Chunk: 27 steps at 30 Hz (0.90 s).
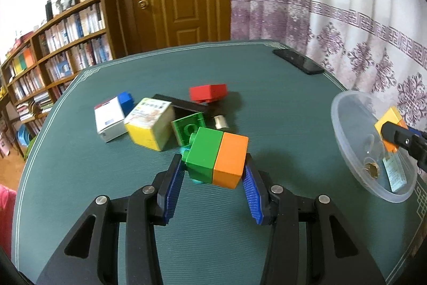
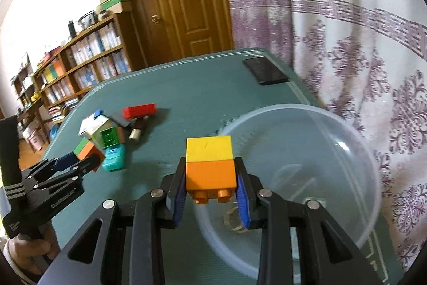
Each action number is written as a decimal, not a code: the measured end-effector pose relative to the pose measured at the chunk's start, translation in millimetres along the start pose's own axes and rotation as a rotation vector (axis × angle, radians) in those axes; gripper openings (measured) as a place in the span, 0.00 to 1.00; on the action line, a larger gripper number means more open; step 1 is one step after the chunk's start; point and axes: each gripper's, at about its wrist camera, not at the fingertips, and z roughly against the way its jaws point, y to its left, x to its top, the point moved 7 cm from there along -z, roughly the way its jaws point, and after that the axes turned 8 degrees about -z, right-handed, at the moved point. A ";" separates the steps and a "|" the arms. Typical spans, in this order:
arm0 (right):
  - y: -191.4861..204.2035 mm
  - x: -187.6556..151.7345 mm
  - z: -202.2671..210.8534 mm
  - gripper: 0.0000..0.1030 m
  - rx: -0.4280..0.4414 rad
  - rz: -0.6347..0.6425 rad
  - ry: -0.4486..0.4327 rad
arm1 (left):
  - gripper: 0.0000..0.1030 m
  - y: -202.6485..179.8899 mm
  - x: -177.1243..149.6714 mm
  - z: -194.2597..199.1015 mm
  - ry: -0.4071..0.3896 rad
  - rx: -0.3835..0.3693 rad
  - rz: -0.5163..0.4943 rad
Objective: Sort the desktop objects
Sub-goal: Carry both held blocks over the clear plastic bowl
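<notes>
Holding 2 stacked brick pairs, 1 per gripper. The left gripper [image 1: 213,172] has its jaws pinching a green-and-orange brick pair [image 1: 217,159] above the green table [image 1: 240,66], clear of the cluttered pile. The right gripper [image 2: 212,186] has its jaws pressed against the orange half of a yellow-and-orange brick pair [image 2: 209,164], positioned at the near rim of the clear plastic bowl [image 2: 347,140].

Still lying on the table: red brick [image 1: 208,92], loose green brick [image 1: 188,128], yellow box [image 1: 149,124], white box [image 1: 109,119], teal item [image 2: 114,158], small metal cylinder [image 1: 221,122]. A phone [image 1: 297,61] lies at the far edge.

Risks, as judged:
- The right pair is gripped by its lower brick only; the yellow half could separate on release.
- The bowl sits at the table edge; a hard drop or a knock could tip it.
- The left grip bears on the pair's outer faces, tilted; slippage is possible in transit.
</notes>
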 end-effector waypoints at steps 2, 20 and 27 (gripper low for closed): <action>-12.9 1.3 2.2 0.35 -0.020 -0.011 -0.005 | 0.45 -10.0 3.9 -1.0 0.001 -0.017 -0.015; -99.1 3.7 11.6 0.35 -0.122 -0.142 -0.023 | 0.45 -98.9 37.5 2.9 -0.021 -0.171 -0.136; -112.4 6.7 13.4 0.35 -0.133 -0.171 -0.028 | 0.45 -129.0 46.9 1.0 -0.025 -0.236 -0.167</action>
